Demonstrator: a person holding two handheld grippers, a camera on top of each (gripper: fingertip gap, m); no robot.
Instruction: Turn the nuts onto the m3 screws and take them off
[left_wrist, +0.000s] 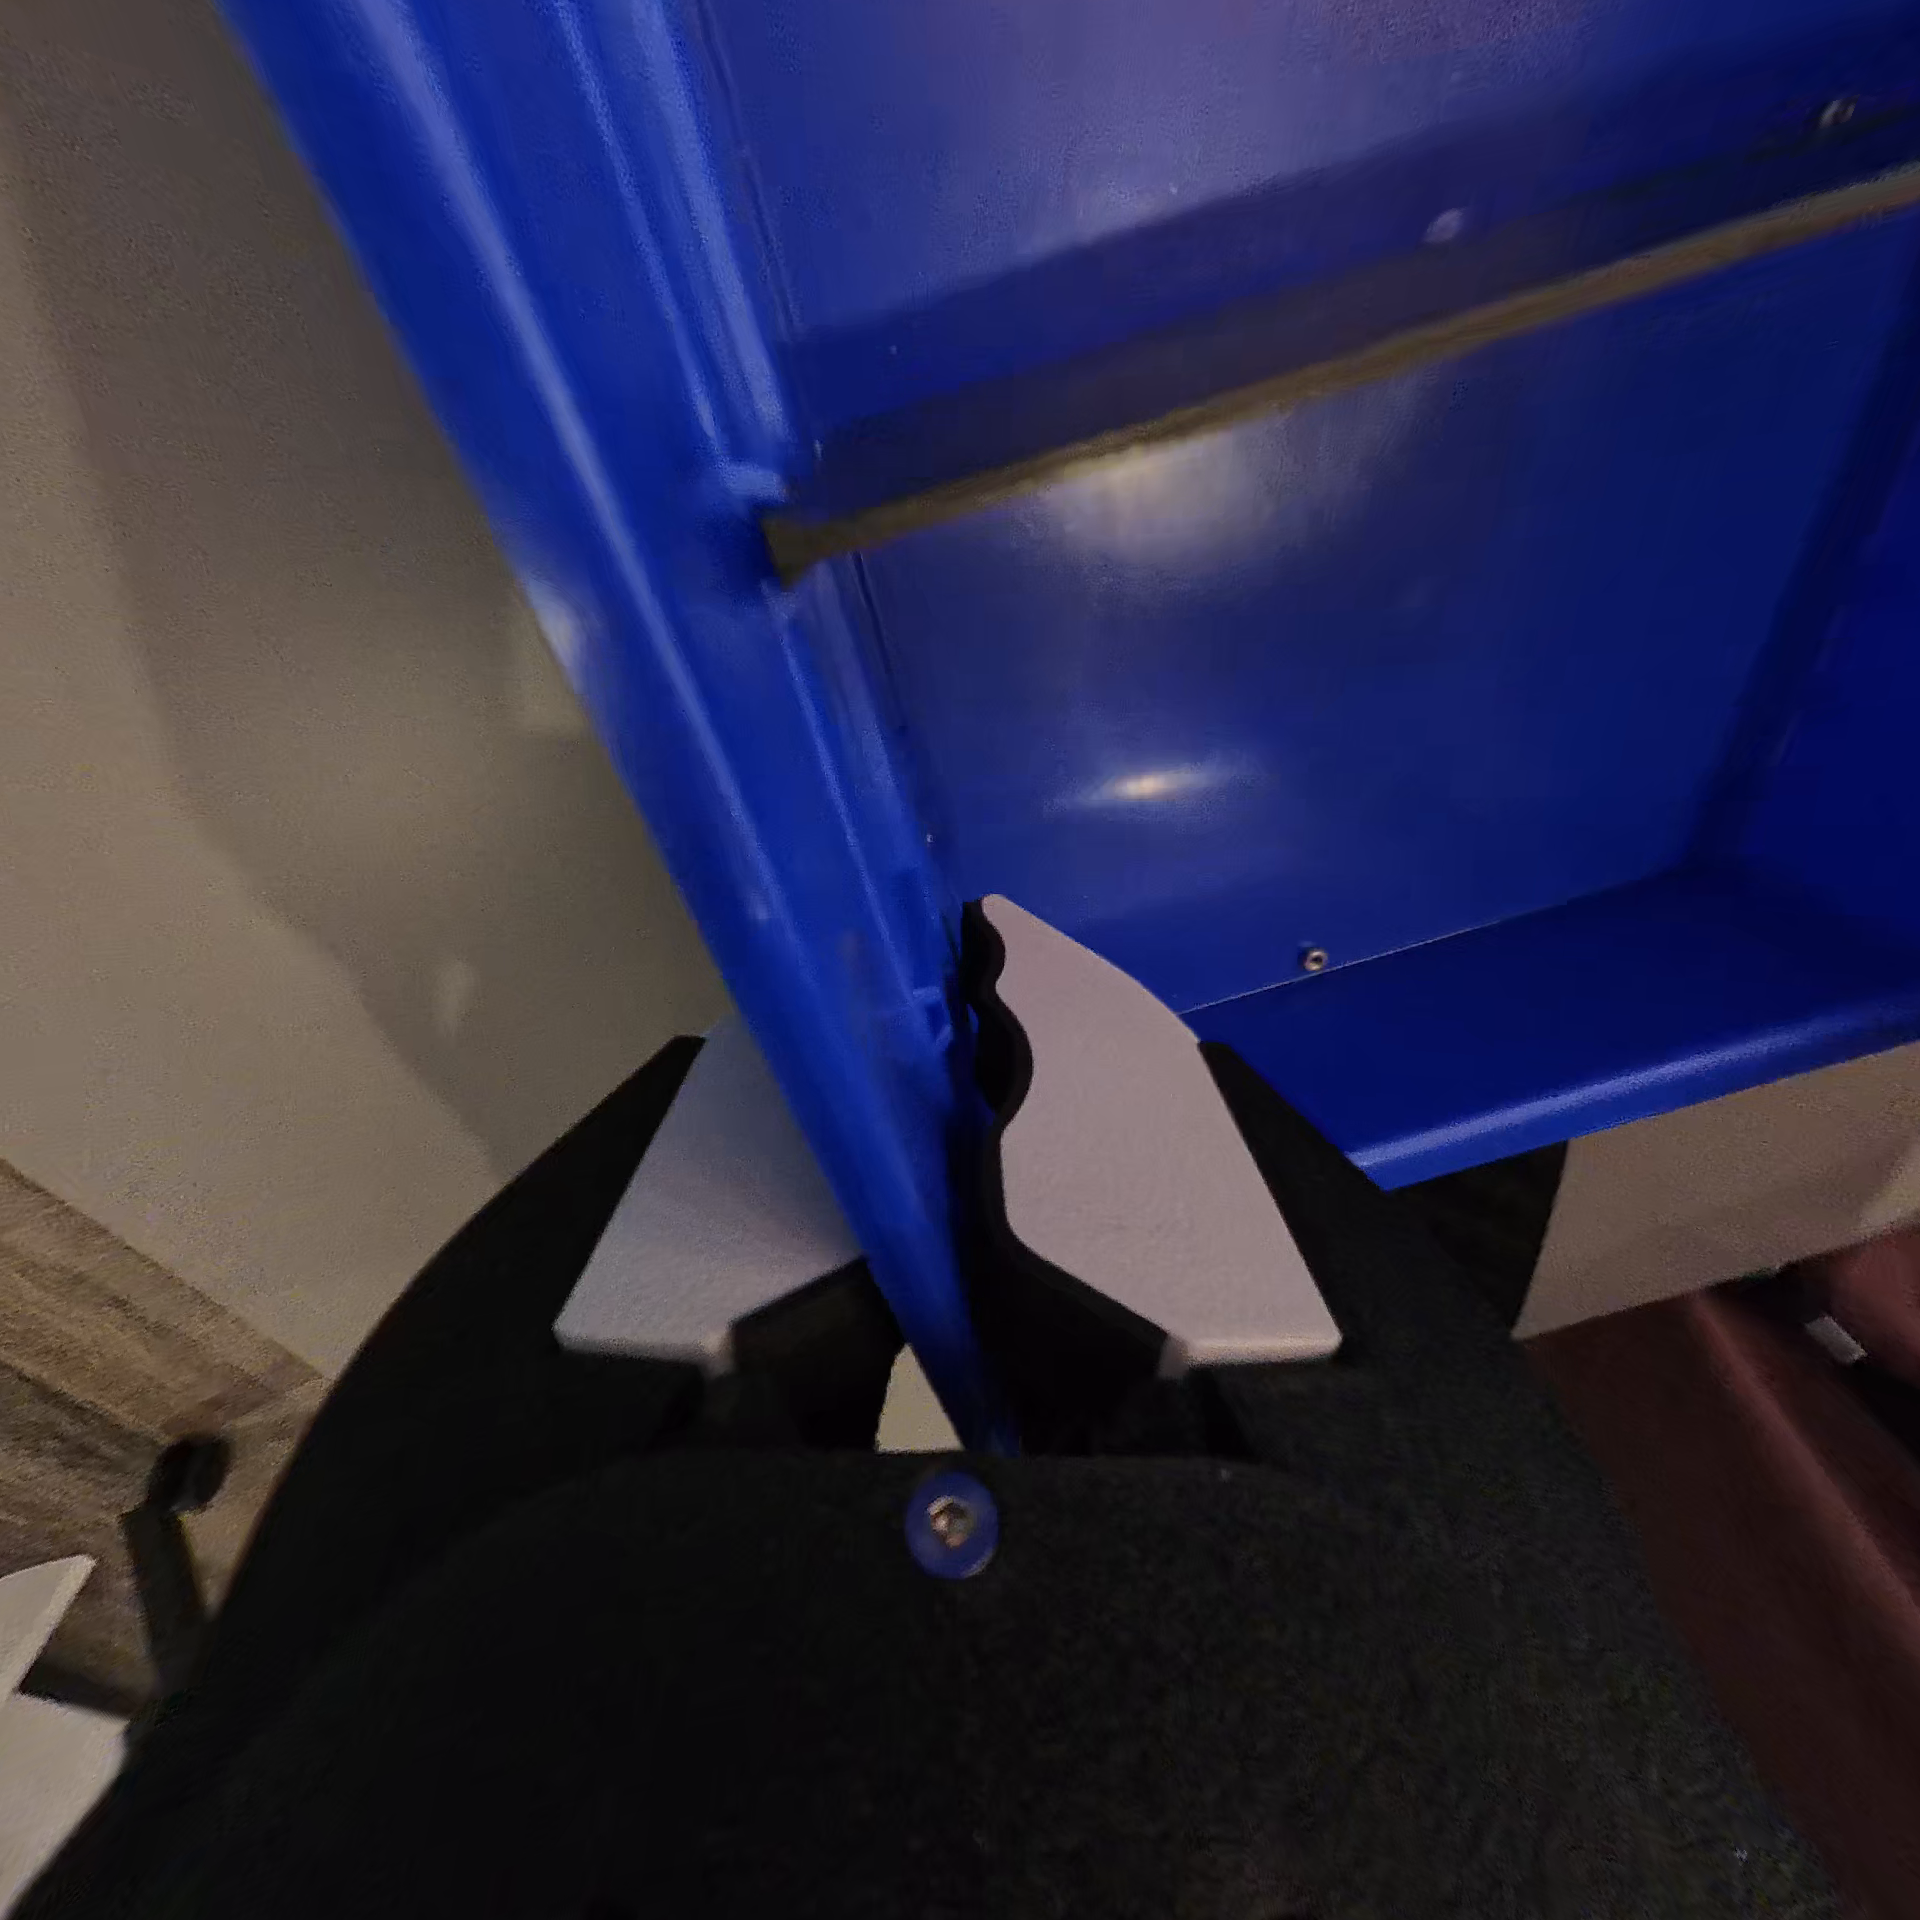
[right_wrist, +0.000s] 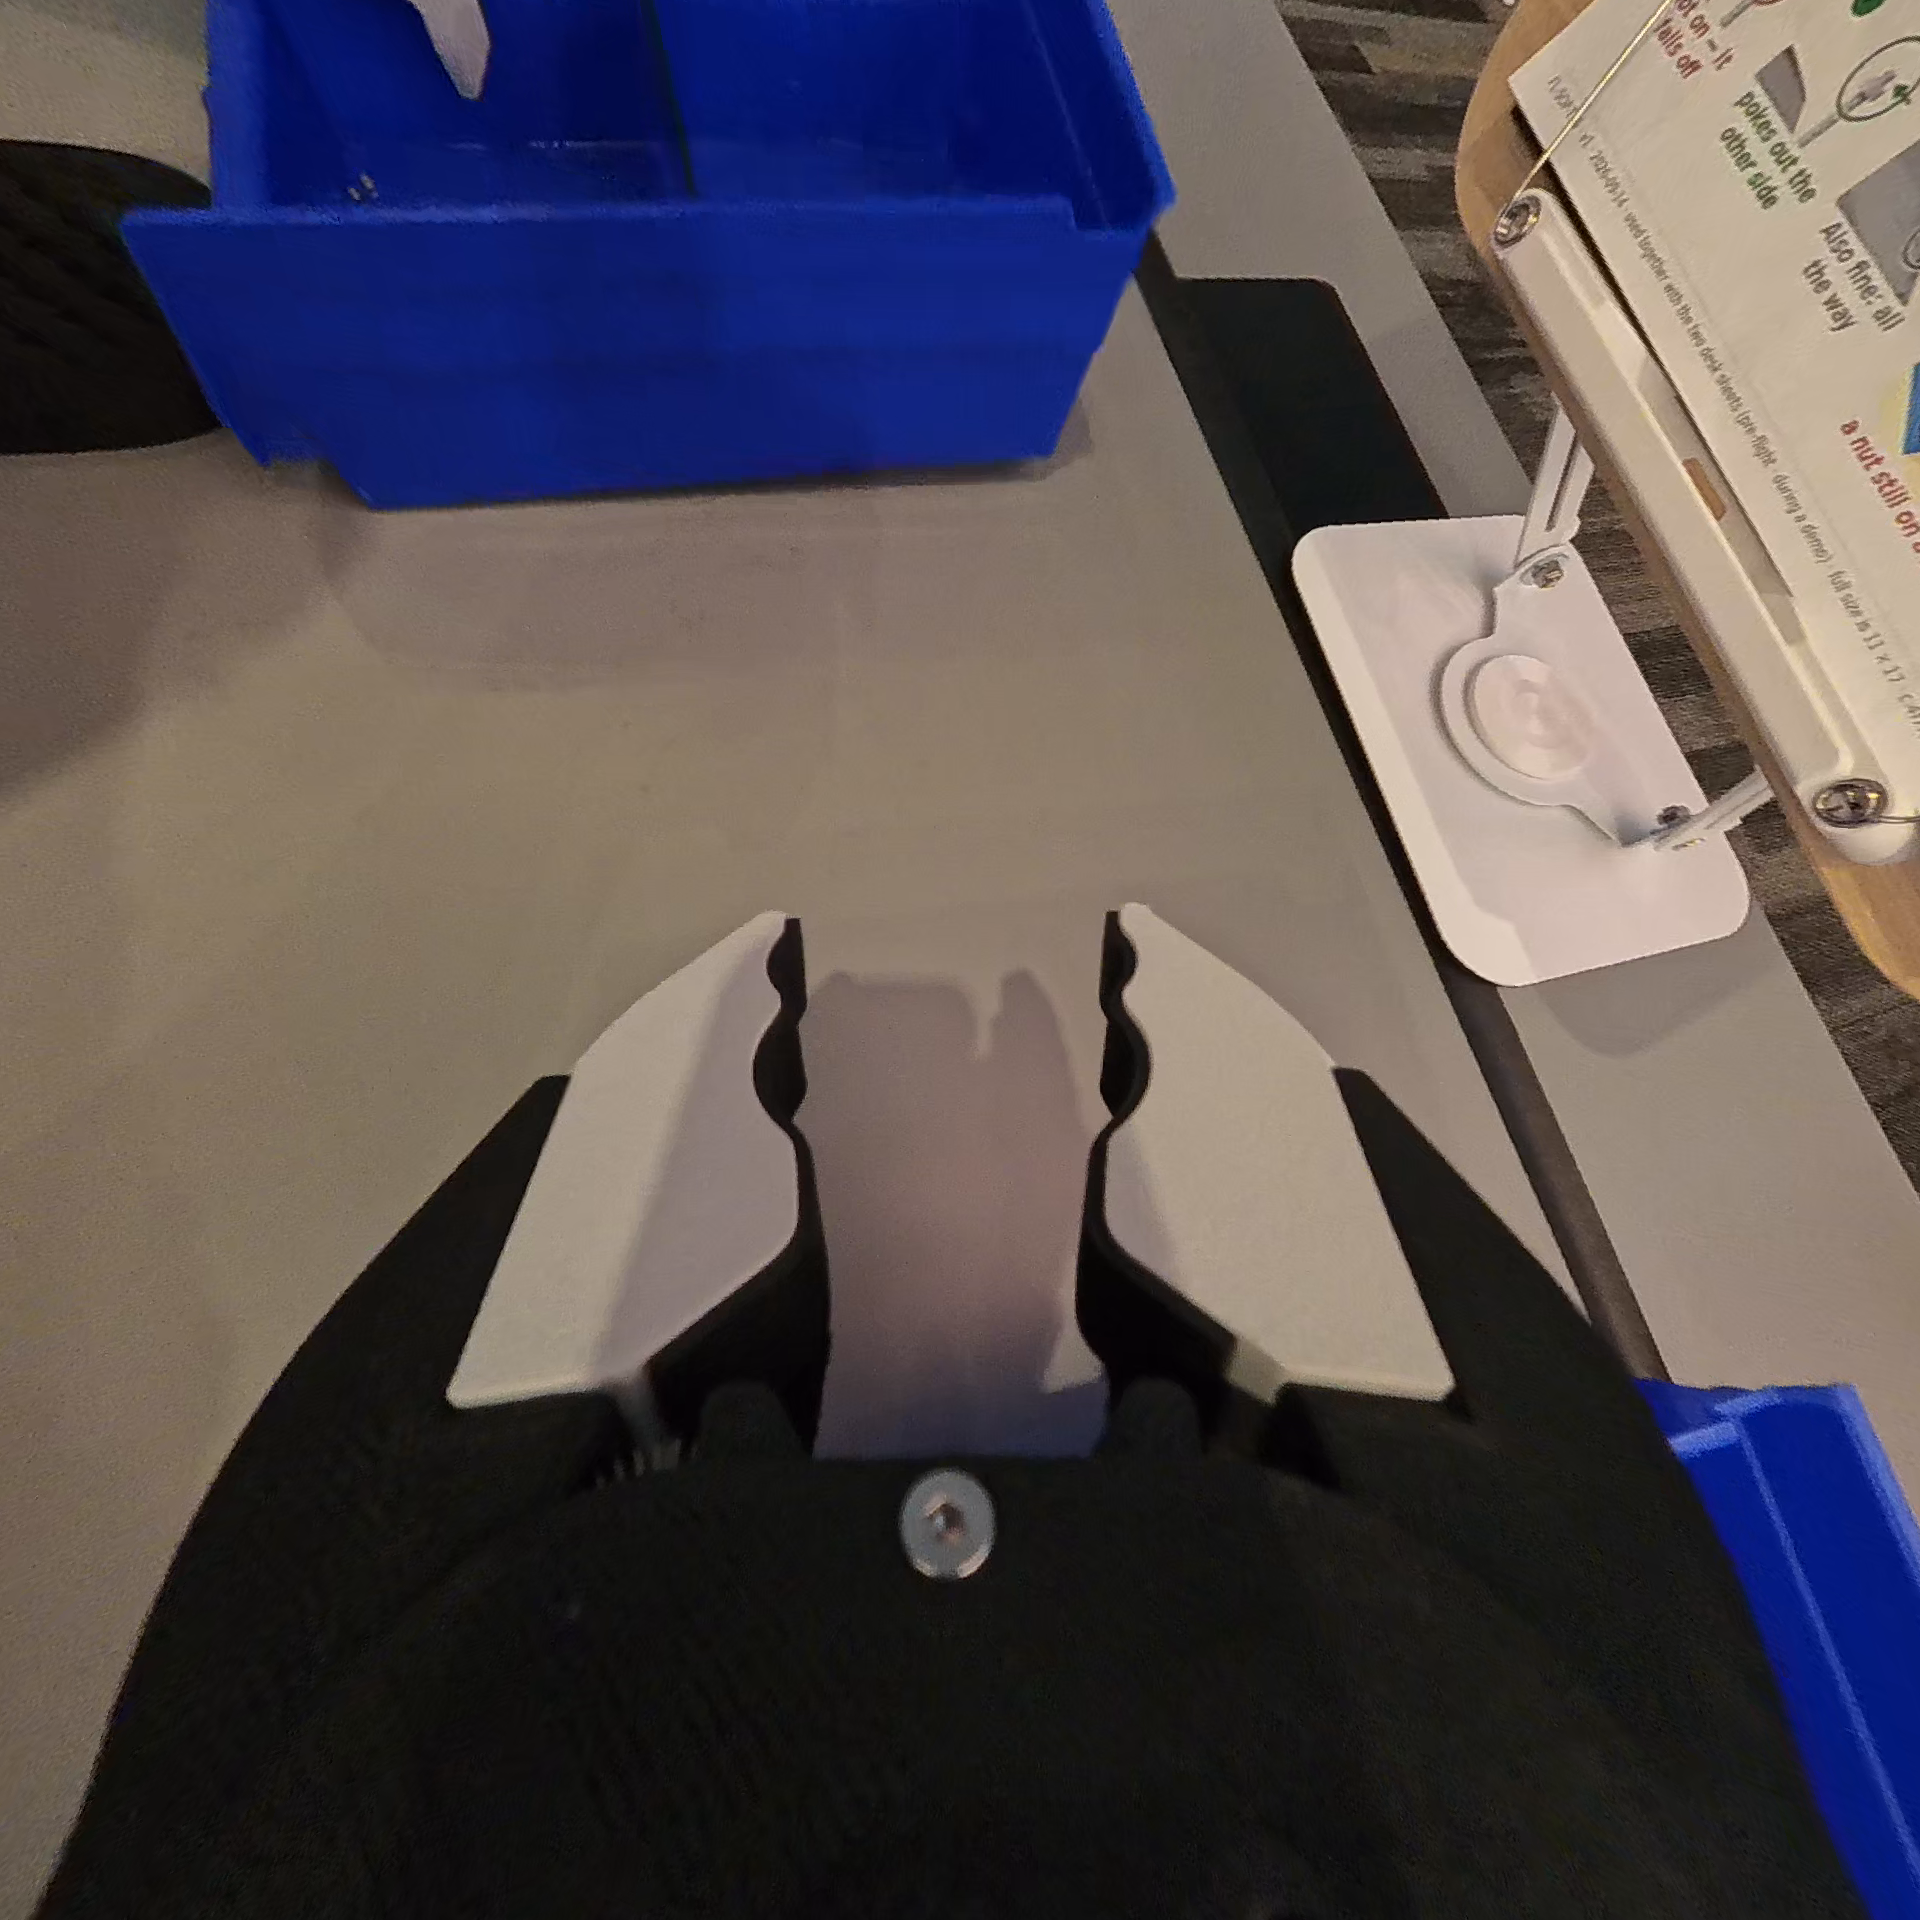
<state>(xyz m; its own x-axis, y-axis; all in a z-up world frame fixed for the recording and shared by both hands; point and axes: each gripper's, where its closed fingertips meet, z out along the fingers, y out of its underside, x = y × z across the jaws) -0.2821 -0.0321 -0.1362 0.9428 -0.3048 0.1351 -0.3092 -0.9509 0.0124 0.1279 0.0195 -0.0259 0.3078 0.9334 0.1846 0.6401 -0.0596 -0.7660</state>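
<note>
In the left wrist view, the left gripper (left_wrist: 951, 1039), black-bodied with pale grey finger plates, is pinched on the side wall of a glossy blue plastic bin (left_wrist: 665, 582); the wall runs from the upper left of the frame down between the two fingers, with one finger outside it and the other inside the bin. This view looks into the bin's interior, which the other view shows poorly: a thin dark divider strip (left_wrist: 1299, 390) crosses it from centre left to the upper right, and a small silver screw (left_wrist: 1314, 957) lies on the bin floor close to the near front wall, right of centre. Two more small fasteners sit beyond the divider at the upper right, too blurred to name. A pale grey tabletop (left_wrist: 260, 727) fills the left side.

In the right wrist view, the right gripper (right_wrist: 951, 935) hovers over the bare grey tabletop at lower centre, its fingers spread apart with nothing between them. The blue bin stands at the upper left, a grey finger tip showing inside it at the top edge. Only this view shows the white stand base (right_wrist: 1517, 748) at the right edge of the table, a printed sheet on a wooden board (right_wrist: 1766, 312) at the upper right, and a corner of a second blue bin (right_wrist: 1787, 1538) at the lower right.
</note>
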